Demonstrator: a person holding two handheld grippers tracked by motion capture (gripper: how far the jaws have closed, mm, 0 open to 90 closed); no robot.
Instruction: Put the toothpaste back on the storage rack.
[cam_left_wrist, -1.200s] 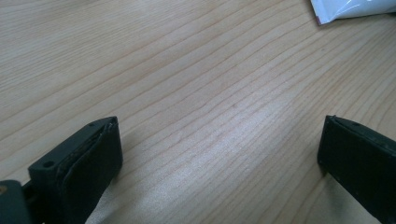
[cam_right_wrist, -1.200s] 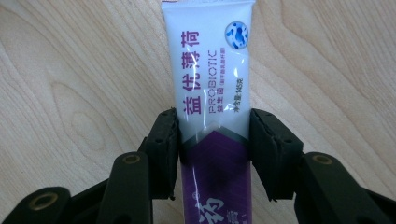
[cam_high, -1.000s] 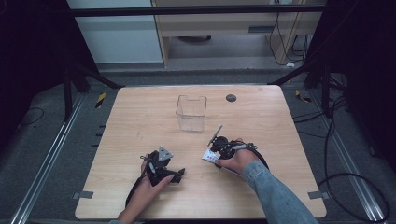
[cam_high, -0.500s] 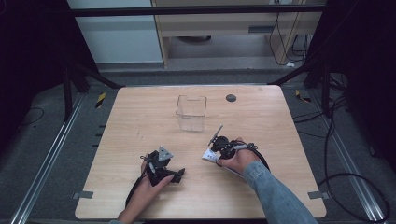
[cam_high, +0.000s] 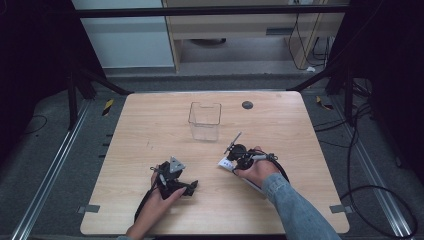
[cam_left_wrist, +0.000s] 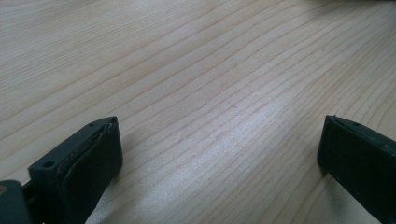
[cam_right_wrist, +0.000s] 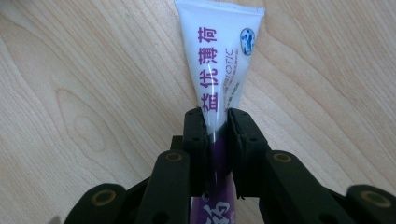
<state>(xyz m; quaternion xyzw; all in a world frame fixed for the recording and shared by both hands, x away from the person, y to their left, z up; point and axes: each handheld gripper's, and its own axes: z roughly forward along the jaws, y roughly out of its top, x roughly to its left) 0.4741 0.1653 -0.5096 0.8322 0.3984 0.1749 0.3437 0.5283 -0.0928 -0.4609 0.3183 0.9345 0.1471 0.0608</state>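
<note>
Jaws of the right gripper (cam_right_wrist: 216, 122) have just been closing and now clamp the tube (cam_right_wrist: 219, 70) lying on the worktop (cam_high: 300, 125); left gripper (cam_left_wrist: 219, 154) jaws stand apart, idle. Grasp step complete. Next: lift toward the clear bin (cam_high: 205, 120), likely.

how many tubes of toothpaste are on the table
1. The toothpaste tube lies on the wooden table, pinched between the jaws of the right gripper, near the clear container.

I see a glossy white-and-purple plastic tube (cam_right_wrist: 219, 74), matt black plastic right gripper (cam_right_wrist: 215, 122) pads, a smooth pale wood-grain table (cam_high: 150, 125), and a clear plastic box (cam_high: 205, 121).
</note>
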